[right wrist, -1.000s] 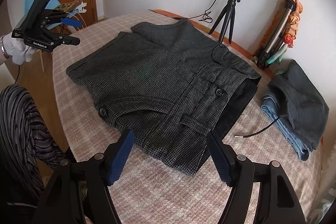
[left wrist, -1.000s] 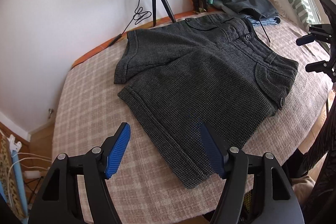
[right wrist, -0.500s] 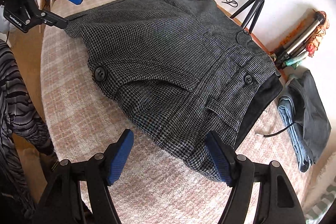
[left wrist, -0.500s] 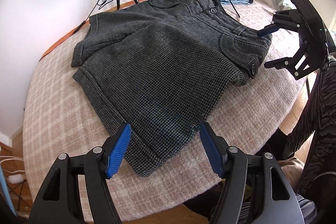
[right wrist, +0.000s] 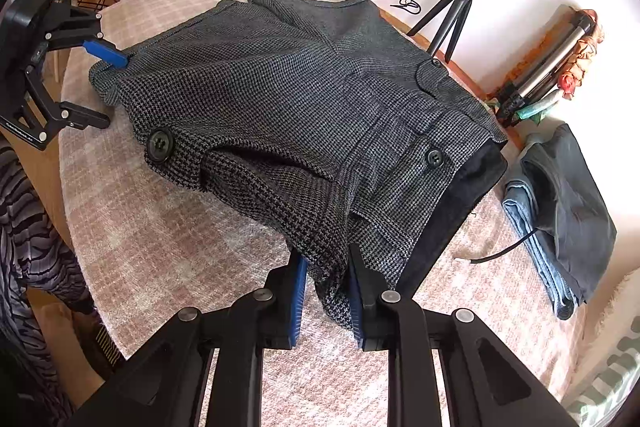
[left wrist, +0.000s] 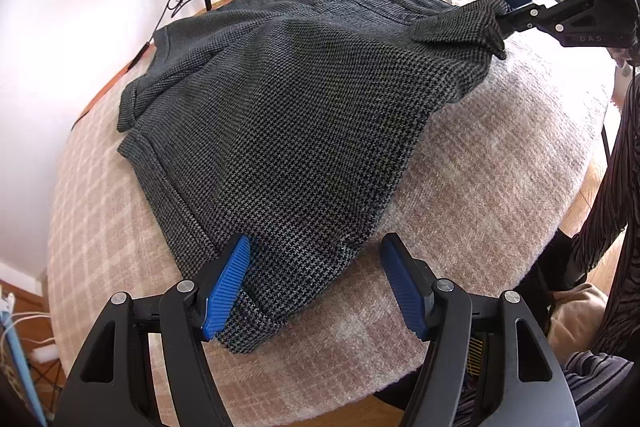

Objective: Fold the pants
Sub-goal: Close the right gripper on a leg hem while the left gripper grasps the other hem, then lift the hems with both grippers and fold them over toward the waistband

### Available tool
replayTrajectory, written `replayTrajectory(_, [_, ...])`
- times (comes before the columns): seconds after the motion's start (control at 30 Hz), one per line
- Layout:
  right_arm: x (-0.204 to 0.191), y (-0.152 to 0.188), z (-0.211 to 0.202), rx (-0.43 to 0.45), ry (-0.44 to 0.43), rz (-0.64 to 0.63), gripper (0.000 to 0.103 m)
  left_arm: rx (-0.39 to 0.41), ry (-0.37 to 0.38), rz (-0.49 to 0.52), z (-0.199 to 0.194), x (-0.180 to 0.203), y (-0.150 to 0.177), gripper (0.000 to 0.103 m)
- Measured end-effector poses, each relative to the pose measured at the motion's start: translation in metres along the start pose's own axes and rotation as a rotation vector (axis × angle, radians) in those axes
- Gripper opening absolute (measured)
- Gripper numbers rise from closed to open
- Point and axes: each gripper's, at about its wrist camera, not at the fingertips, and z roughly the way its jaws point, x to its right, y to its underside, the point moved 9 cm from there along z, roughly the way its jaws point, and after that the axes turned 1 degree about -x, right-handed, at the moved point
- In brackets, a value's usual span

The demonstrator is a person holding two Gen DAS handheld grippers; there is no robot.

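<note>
We have the pants (left wrist: pixel 304 115) lying spread on the table (left wrist: pixel 500 187), near its front edge, not yet folded. Our right gripper (right wrist: pixel 328 291) pinches the waist corner; our left gripper (left wrist: pixel 316 287) gapes wide around the hem corner.

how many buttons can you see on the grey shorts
3 in the right wrist view of the shorts: a large one on the near pocket flap, a smaller one by the waistband, and one on the far pocket flap. Others may be hidden under folds.
</note>
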Motion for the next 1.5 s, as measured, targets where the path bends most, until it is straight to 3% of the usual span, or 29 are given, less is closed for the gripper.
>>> replayTrajectory(0.1, [0.007,-0.005,-0.007,0.017,-0.006,0.027,0.016,0.029,-0.003,-0.053,0.003,-0.008,-0.003,0.063])
replayTrajectory(0.23, [0.009,-0.007,-0.011,0.028,-0.002,0.033,0.016,0.064,0.028,-0.083,0.003,-0.014,-0.006,0.026])
replayTrajectory(0.33, [0.005,-0.006,-0.013,0.034,0.018,0.019,0.015,0.111,0.043,-0.091,-0.003,-0.017,-0.012,0.005])
replayTrajectory(0.63, [0.008,-0.021,-0.044,0.129,0.052,0.060,0.012,0.316,-0.028,-0.162,-0.058,-0.056,-0.044,0.004])
replayTrajectory(0.77, [0.011,-0.040,-0.065,0.185,0.082,0.059,0.009,0.396,-0.087,-0.163,-0.086,-0.074,-0.064,0.004])
replayTrajectory(1.0, [0.032,-0.086,-0.104,0.279,0.145,0.058,0.008,0.516,-0.126,-0.192,-0.121,-0.116,-0.122,0.003])
replayTrajectory(1.1, [0.046,-0.110,-0.115,0.304,0.164,0.055,0.008,0.544,-0.175,-0.152,-0.135,-0.129,-0.153,0.003])
replayTrajectory(1.23, [0.067,-0.136,-0.111,0.307,0.170,0.059,0.008,0.555,-0.172,-0.157,-0.137,-0.148,-0.190,0.003])
replayTrajectory(1.5, [0.131,-0.170,-0.058,0.244,0.133,0.114,0.008,0.471,-0.187,-0.132,-0.076,-0.180,-0.240,0.003])
